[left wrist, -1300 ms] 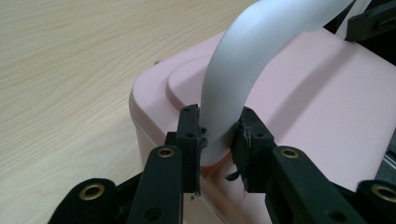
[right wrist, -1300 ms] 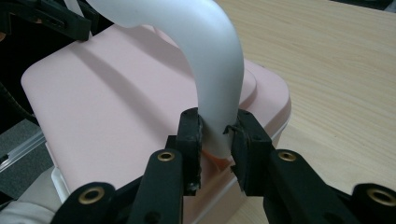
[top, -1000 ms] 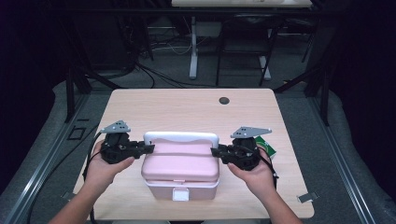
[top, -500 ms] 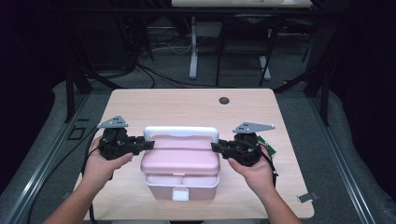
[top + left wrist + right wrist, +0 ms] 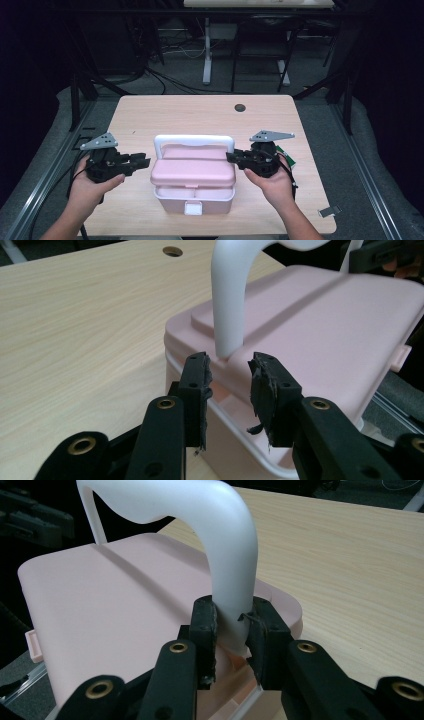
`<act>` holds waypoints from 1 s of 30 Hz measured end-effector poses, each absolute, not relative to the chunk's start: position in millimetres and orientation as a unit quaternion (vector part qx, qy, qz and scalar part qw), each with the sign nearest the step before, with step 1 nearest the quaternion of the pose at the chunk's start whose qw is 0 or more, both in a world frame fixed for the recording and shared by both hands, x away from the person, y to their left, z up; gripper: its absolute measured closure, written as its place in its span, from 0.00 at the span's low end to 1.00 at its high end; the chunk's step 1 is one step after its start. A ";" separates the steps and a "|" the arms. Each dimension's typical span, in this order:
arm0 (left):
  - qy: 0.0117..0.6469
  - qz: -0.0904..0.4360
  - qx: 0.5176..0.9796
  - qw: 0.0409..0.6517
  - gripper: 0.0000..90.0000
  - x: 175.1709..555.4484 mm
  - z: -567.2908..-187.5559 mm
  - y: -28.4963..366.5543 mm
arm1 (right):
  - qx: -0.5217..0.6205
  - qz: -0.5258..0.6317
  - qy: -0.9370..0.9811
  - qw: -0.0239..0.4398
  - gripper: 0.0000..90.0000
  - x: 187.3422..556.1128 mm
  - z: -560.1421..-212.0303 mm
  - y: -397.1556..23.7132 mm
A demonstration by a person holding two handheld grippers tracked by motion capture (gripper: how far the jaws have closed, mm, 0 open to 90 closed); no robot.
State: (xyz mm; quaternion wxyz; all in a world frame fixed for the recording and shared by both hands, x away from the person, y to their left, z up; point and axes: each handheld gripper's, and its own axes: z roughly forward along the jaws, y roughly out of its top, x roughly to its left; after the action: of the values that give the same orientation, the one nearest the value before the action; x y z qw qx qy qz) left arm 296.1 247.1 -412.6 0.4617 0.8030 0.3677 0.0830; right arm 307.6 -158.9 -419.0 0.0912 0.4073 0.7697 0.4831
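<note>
Pink box [image 5: 193,180] sits mid-surface [image 5: 200,115], its white handle [image 5: 194,142] upright, spanning left to right. Right gripper [image 5: 232,625] clamps the handle's right foot; left gripper [image 5: 230,375], jaws just eased narrower and empty, hangs just off the left foot.

I can read no writing, label, brand mark or number anywhere here: the pink box [image 5: 194,176] I am working on is plain, and its white handle [image 5: 220,545] bears nothing legible either.
</note>
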 end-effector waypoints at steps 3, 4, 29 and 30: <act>0.367 0.082 0.806 0.457 0.77 290.4 -419.1 249.6 | 0.409 0.482 0.770 0.091 0.82 307.6 -418.2 -158.5; 0.366 0.081 0.808 0.455 0.78 289.3 -420.8 250.1 | 0.410 0.482 0.768 0.094 0.82 307.6 -418.2 -158.1; 0.344 0.040 0.828 0.441 0.97 276.7 -451.0 229.3 | 0.409 0.483 0.769 0.089 0.82 309.1 -417.6 -159.0; 0.341 0.039 0.830 0.440 0.97 277.1 -451.1 228.1 | 0.409 0.483 0.769 0.088 0.82 309.0 -417.7 -159.0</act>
State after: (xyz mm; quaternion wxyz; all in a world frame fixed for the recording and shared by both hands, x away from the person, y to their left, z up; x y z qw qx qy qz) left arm 277.1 228.1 -451.1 0.4396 0.8299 0.3414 0.0387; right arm 309.0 -159.0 -417.7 0.0884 0.4091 0.7692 0.4829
